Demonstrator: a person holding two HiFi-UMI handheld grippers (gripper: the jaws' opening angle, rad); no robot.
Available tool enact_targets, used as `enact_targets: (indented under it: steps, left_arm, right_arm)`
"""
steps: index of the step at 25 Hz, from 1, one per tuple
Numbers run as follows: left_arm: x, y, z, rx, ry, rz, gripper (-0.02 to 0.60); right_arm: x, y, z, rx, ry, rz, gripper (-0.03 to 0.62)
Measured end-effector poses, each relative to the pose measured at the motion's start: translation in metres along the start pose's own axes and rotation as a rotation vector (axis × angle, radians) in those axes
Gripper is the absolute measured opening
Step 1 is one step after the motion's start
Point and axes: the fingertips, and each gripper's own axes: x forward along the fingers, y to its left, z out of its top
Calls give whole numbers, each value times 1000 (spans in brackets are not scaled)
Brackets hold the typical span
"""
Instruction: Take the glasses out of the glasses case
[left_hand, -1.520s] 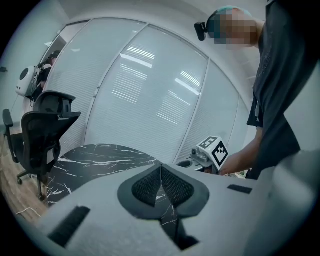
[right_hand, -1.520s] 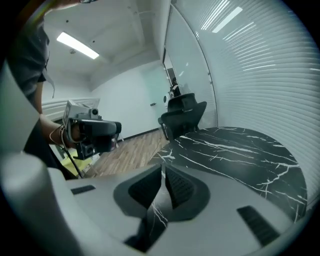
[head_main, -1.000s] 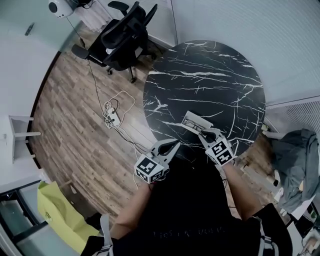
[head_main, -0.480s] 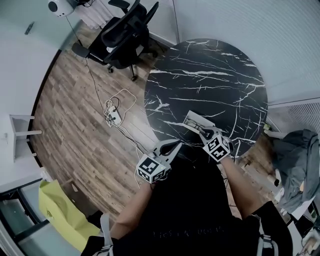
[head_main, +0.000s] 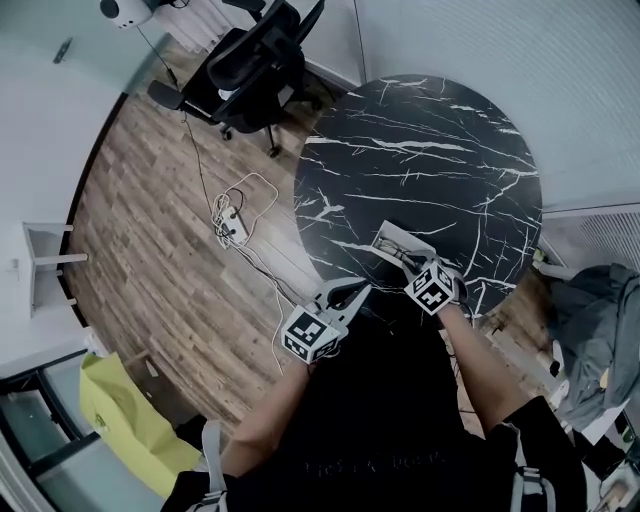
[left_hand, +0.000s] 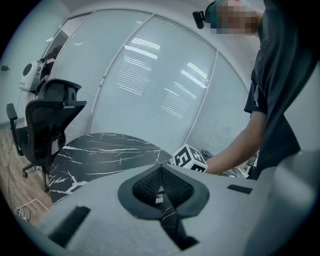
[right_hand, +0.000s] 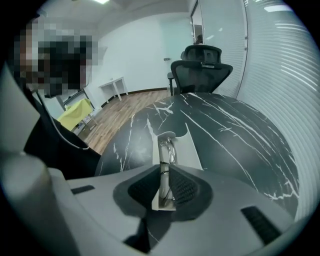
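Seen from above, a round black marble worktop (head_main: 420, 150) carries an open white glasses case (head_main: 396, 240) near its front edge. The person's right forearm reaches forward, and the right tongs (head_main: 408, 264) dip into the near end of the case. In the right gripper view, these tongs (right_hand: 165, 172) are pinched narrow on the thin frame of the glasses (right_hand: 166, 150), which lie inside the case. The left forearm is bent inward. The left tongs (head_main: 352, 291) hang at the worktop's near rim, tips together and empty.
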Motion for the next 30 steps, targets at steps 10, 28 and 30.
enact_targets:
  steps: [10, 28, 30]
  left_arm:
    - [4, 1, -7, -11, 29, -9, 20]
    - [-3, 1, -7, -14, 30, -11, 18]
    - [-3, 1, -5, -16, 25, -11, 18]
  right_arm:
    - [26, -7, -6, -69, 80, -13, 36]
    - [33, -15, -8, -84, 142, -42, 35]
    - [27, -16, -6, -72, 127, -54, 35]
